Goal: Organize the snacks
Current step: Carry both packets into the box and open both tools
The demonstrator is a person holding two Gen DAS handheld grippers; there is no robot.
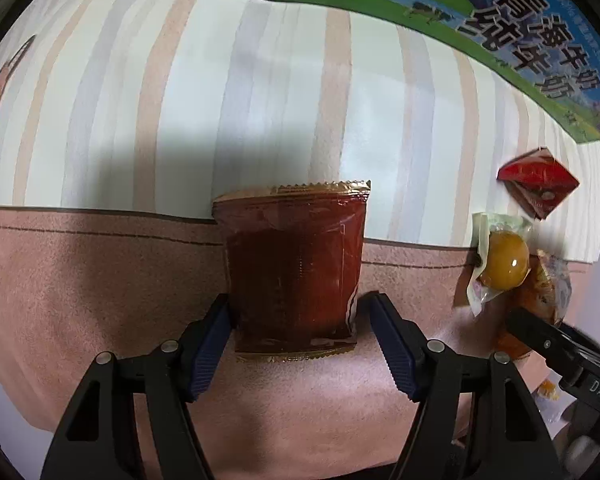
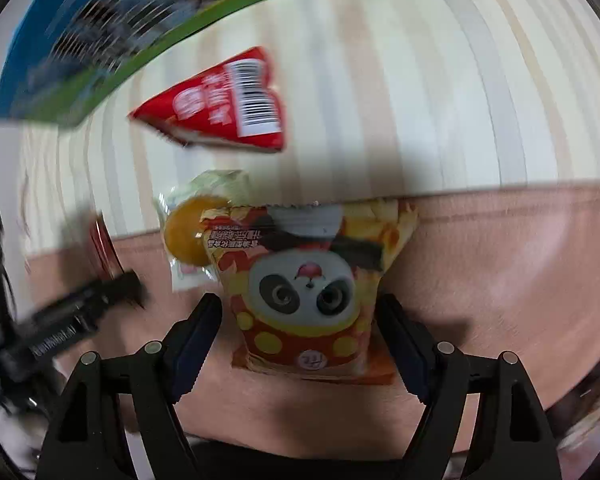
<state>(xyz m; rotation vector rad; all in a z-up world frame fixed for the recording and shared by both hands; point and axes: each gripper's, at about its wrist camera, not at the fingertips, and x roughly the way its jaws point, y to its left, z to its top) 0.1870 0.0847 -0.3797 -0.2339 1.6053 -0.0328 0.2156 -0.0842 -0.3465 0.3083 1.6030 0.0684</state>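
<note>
The egg pouch [image 1: 500, 258] lies right of the brown packet [image 1: 294, 268], below the triangular packet [image 1: 538, 184].

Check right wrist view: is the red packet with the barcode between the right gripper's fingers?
No. The panda snack bag sits between the right gripper fingers; the red barcode packet lies farther off on the striped cloth.

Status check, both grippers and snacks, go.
Left gripper straddling dark red-brown snack packet, grip unconfirmed. Right gripper around panda-print snack bag, contact unclear. Vacuum-packed yellow egg tucked under the panda bag's edge.
</note>
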